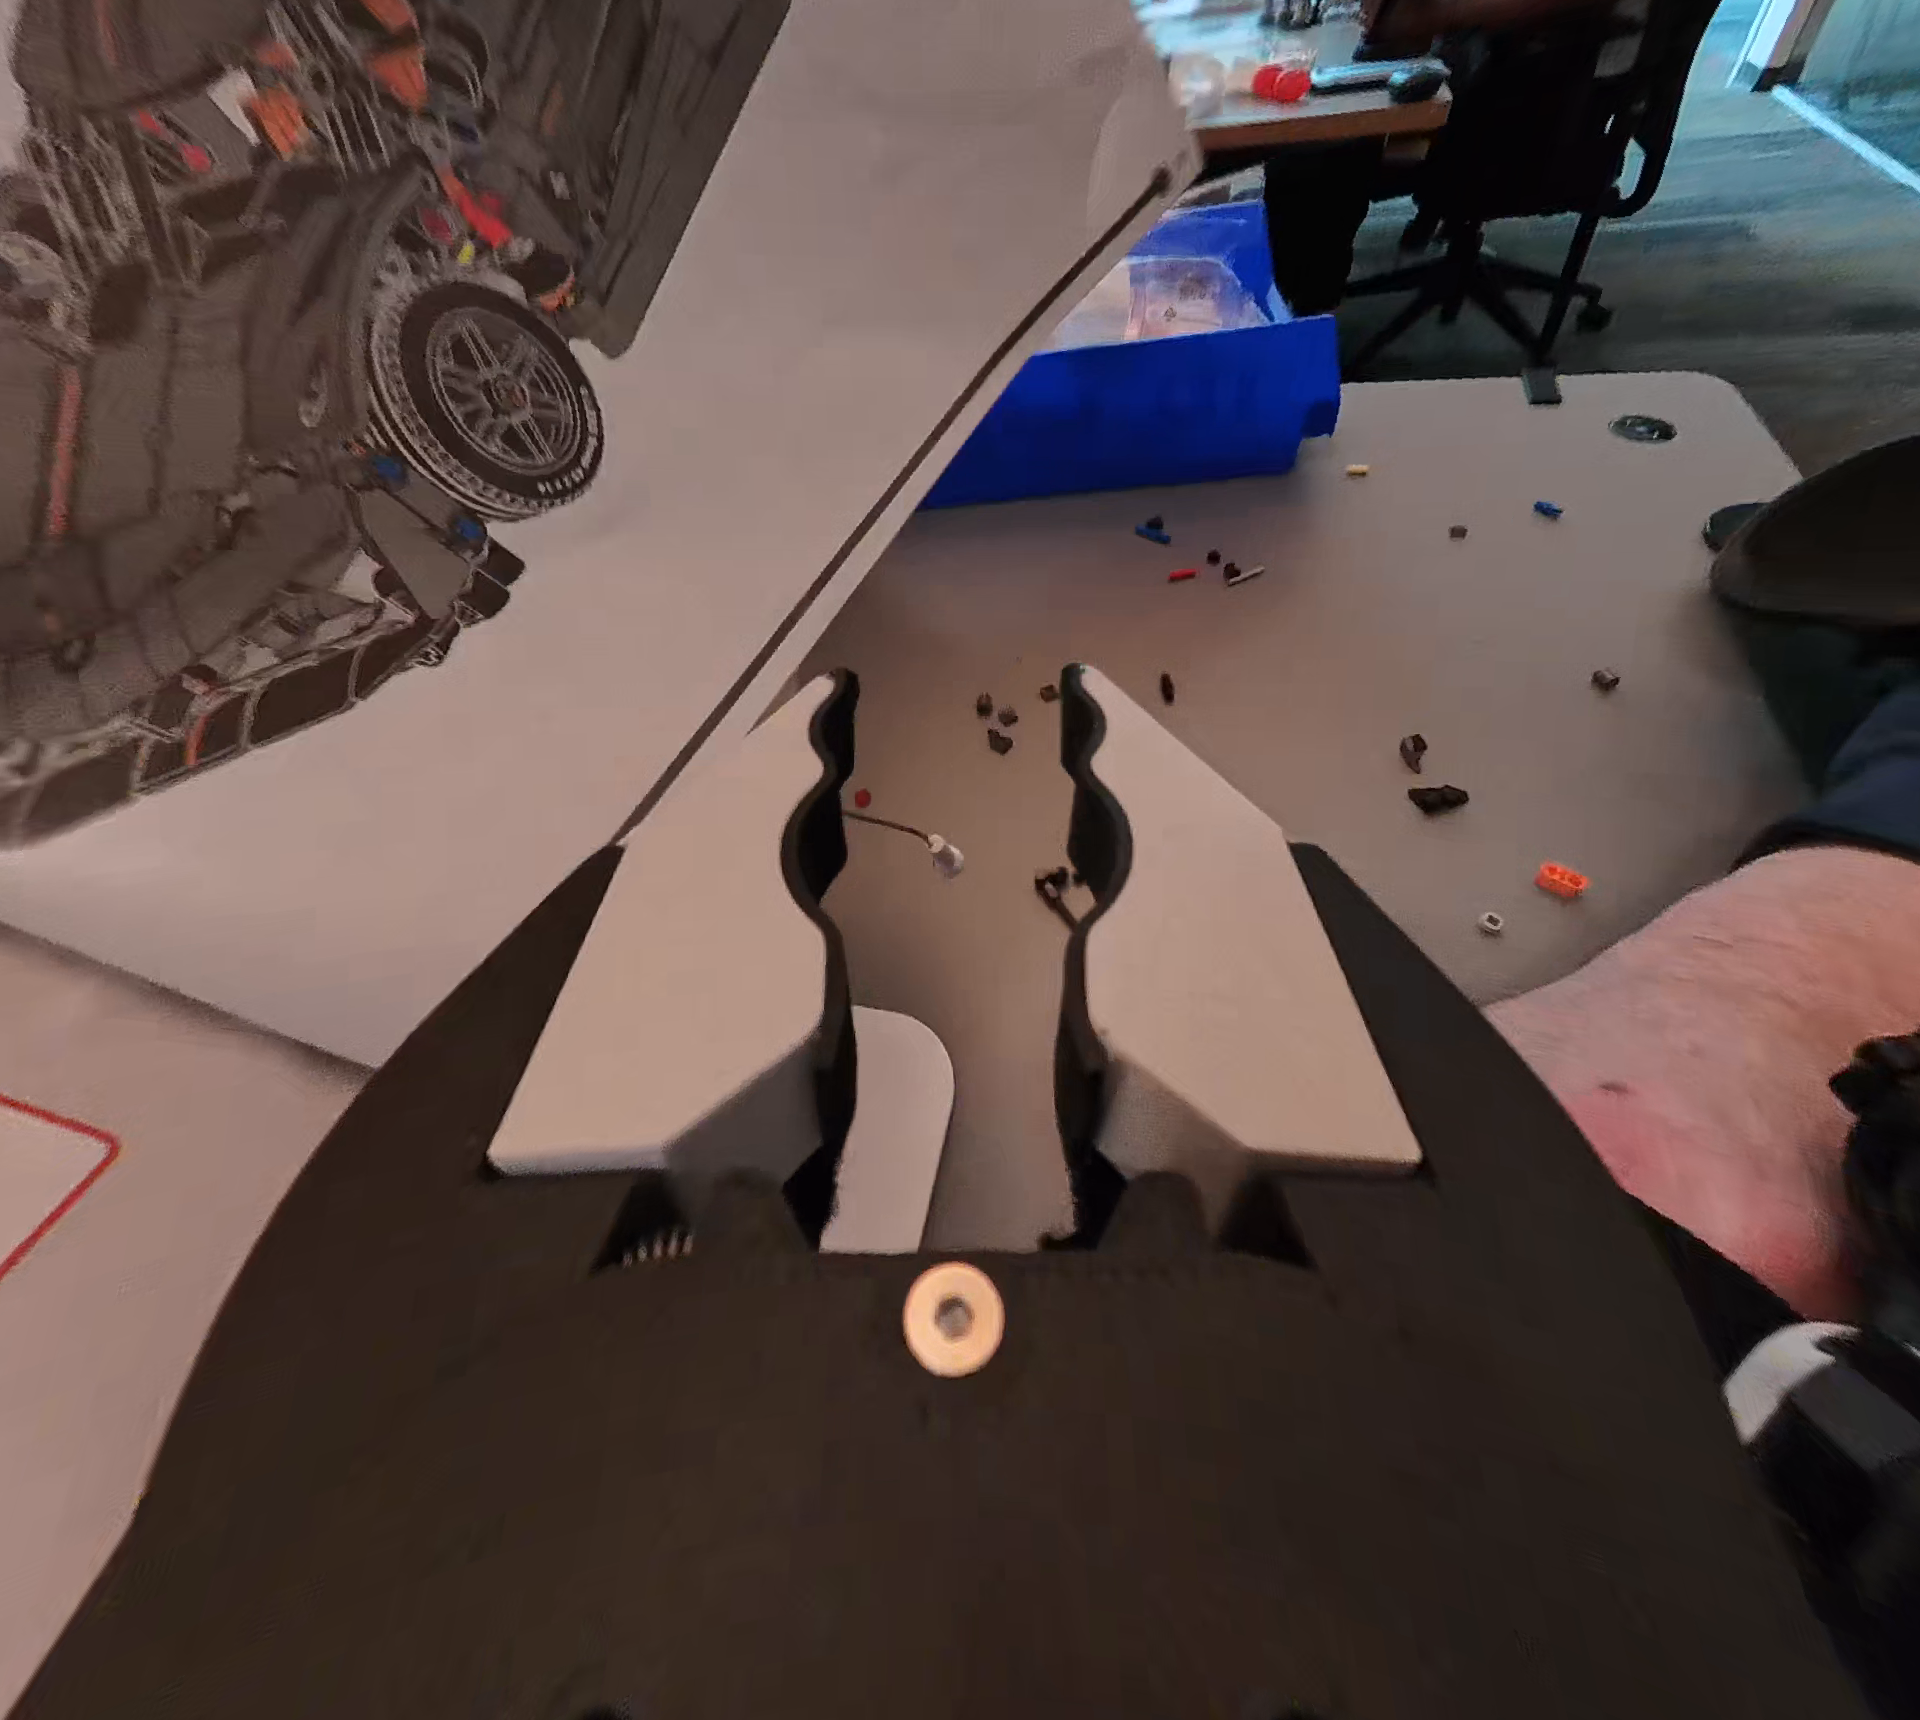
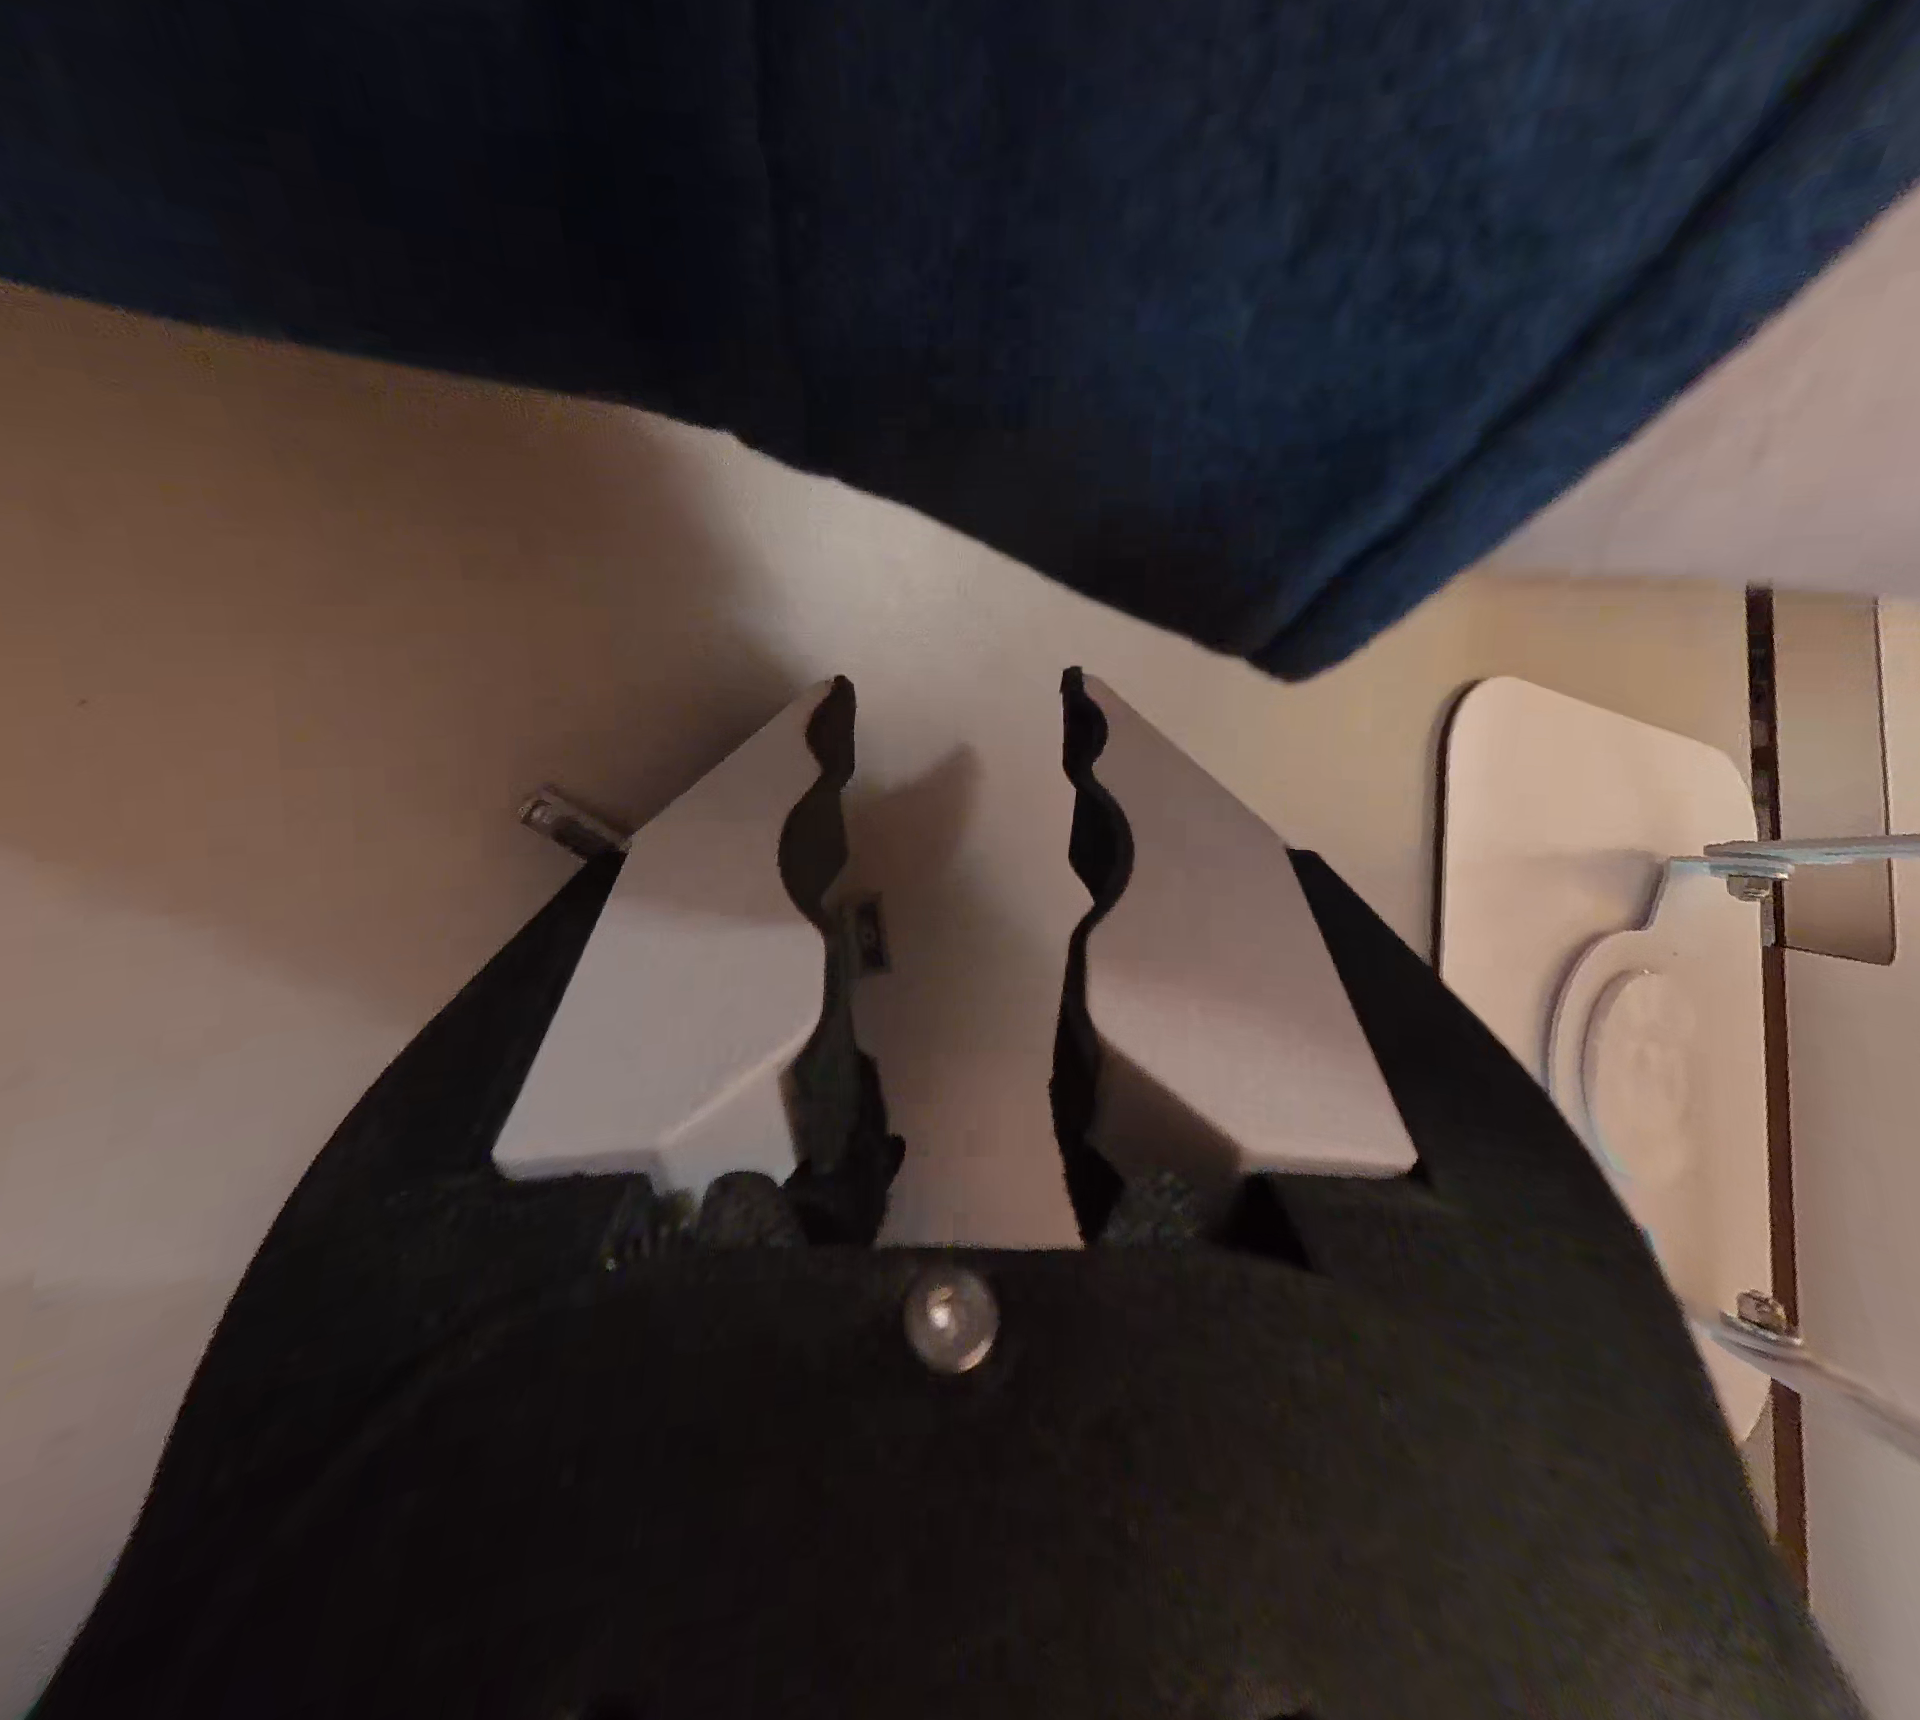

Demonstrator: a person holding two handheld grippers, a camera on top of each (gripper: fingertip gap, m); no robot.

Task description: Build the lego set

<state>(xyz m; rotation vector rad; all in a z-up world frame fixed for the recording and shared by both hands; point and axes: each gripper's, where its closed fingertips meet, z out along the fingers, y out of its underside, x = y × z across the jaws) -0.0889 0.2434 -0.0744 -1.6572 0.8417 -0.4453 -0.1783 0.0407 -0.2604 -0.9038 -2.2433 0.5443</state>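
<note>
The left gripper [image 1: 956, 683] hangs over the grey worktop [image 1: 1455, 631], fingers apart and empty. Loose lego pieces [image 1: 1439, 797] lie scattered beyond it, right of the raised instruction booklet [image 1: 727, 320]. The right gripper [image 2: 958, 688], fingers also apart, faces dark blue cloth [image 2: 935, 164].

Instruction booklet [image 1: 436, 382] raised at left, bin [image 1: 1143, 413] behind it, loose pieces [image 1: 1439, 797] scattered on table [image 1: 1507, 631] (rightward)

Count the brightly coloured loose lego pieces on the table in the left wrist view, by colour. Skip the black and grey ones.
blue pieces: 2
red pieces: 2
orange piece: 1
yellow piece: 1
Total: 6
</note>
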